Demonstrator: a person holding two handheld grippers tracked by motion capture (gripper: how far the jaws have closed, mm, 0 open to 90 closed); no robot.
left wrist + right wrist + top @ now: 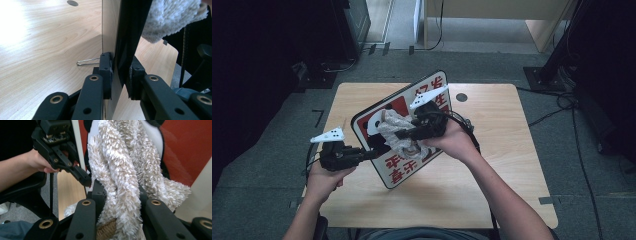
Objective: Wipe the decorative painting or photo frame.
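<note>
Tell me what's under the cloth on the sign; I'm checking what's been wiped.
The cloth, clamped in the right gripper, lies on the sign and covers its red-and-white picture; whatever is printed beneath it is hidden.

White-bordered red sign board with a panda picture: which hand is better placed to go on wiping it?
Probably the right. The right gripper is shut on the fluffy beige cloth lying against the sign board, while the left gripper clamps the board's edge, steadying it.

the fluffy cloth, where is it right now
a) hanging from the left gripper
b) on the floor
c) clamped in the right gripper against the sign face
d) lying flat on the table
c: the right gripper is shut on the fluffy cloth, which lies against the sign.
</note>
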